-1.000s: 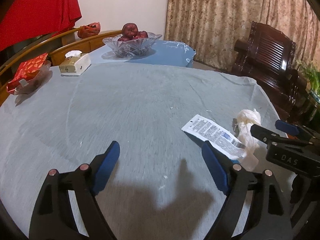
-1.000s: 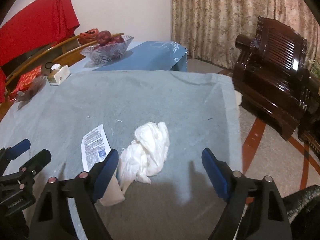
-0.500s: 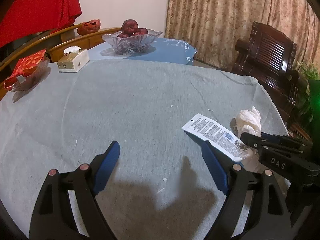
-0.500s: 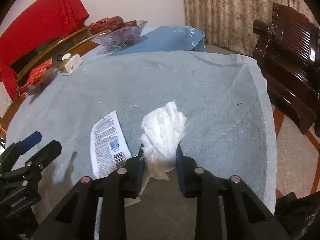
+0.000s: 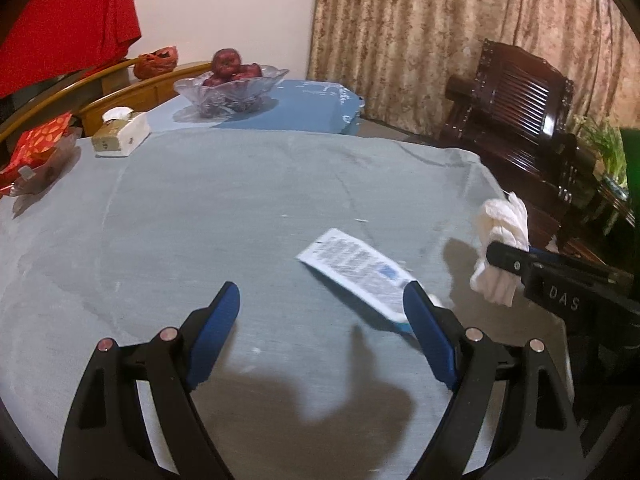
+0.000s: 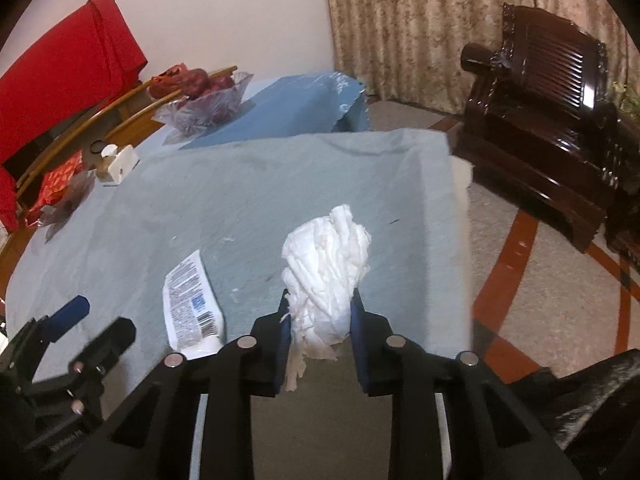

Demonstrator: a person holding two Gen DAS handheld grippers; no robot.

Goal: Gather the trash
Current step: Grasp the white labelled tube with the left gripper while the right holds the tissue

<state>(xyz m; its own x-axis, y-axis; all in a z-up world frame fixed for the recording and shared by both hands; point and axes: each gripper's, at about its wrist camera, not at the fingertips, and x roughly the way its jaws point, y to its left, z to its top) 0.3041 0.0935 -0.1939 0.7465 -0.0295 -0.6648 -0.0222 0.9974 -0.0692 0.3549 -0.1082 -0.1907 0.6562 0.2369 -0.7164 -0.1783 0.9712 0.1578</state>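
step: first trash item picked, no bin in view
right gripper (image 6: 319, 320): clenched on crumpled tissue (image 6: 326, 270), lifted clear of surface (image 5: 240, 208)
left gripper (image 5: 322, 328): spread wide, empty, just short of printed wrapper (image 5: 356, 266)
next: left closes on wrapper; flat, needs edge pinch
change: a second ago tissue lay on surface, right gripper wide

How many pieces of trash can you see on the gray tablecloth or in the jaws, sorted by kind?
Crumpled white tissue, held in the right gripper: 1
Flattened printed tube, lying on the cloth: 1
Total: 2
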